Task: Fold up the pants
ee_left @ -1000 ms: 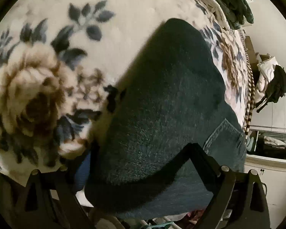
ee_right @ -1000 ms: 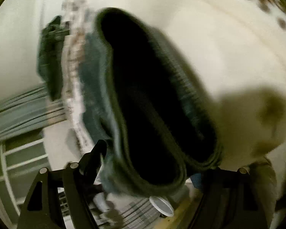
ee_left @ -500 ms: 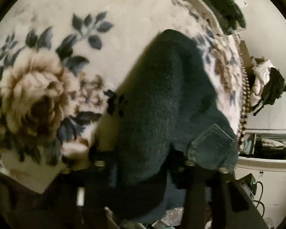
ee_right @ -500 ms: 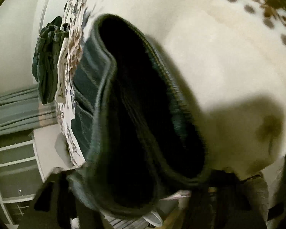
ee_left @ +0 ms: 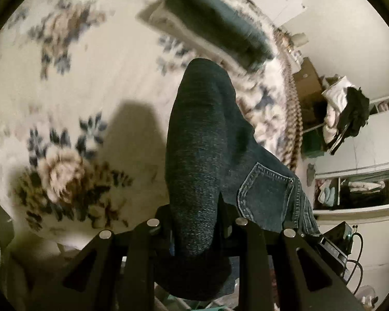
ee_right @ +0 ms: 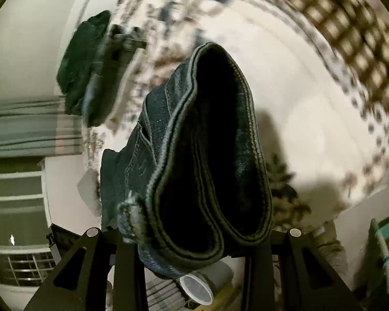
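Observation:
The dark blue jeans (ee_left: pixel 205 140) are folded into a thick bundle and lifted above the floral blanket (ee_left: pixel 64 83). My left gripper (ee_left: pixel 194 223) is shut on the folded edge of the jeans, with a back pocket (ee_left: pixel 267 191) hanging to the right. In the right wrist view the jeans (ee_right: pixel 207 160) show stacked hems and seams. My right gripper (ee_right: pixel 194 235) is shut on that end of the bundle, which hangs between the jaws.
A stack of folded clothes (ee_left: pixel 215 26) lies on the blanket at the far side, also in the right wrist view (ee_right: pixel 90 67). White shelves with clothes (ee_left: pixel 358 186) stand right of the bed. A white cup (ee_right: pixel 197 289) sits below the right gripper.
Both grippers have closed on the folded jeans and lifted them off the blanket. The bundle now hangs narrower, and the clothes stack has come into view.

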`<move>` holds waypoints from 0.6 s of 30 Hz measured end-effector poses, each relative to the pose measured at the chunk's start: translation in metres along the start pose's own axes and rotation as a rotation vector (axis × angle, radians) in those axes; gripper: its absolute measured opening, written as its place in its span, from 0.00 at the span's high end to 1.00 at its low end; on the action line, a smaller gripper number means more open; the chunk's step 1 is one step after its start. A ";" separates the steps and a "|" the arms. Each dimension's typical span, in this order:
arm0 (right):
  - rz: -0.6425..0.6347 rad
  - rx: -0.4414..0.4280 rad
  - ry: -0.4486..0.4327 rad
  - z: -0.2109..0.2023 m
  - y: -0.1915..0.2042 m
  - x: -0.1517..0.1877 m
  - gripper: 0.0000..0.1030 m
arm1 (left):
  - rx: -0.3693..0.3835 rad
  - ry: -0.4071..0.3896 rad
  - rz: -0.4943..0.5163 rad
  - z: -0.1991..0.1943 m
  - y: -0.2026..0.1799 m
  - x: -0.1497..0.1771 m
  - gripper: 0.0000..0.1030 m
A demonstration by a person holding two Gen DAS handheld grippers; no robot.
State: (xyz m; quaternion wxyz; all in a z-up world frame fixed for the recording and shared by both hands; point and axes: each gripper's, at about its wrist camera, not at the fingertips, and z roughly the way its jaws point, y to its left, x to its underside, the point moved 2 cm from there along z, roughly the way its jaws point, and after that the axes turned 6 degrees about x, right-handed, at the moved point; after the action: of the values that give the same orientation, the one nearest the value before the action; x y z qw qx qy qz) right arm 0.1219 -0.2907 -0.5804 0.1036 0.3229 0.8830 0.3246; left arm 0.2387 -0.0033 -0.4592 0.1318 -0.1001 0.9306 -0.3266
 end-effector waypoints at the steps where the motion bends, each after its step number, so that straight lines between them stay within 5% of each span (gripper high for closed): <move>1: -0.018 -0.002 -0.006 -0.008 0.012 -0.006 0.65 | 0.008 -0.014 0.005 -0.009 -0.008 -0.010 0.81; 10: -0.109 -0.064 -0.096 -0.027 0.160 -0.098 0.65 | 0.079 -0.129 0.020 -0.039 -0.057 -0.151 0.81; 18: -0.136 -0.084 -0.147 0.050 0.280 -0.226 0.65 | 0.121 -0.157 0.026 0.017 -0.045 -0.324 0.81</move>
State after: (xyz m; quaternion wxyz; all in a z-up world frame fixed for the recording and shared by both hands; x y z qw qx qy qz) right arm 0.4567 -0.2471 -0.4457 0.2035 0.2804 0.8786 0.3288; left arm 0.5542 0.0409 -0.3852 0.2144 -0.1050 0.8972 -0.3716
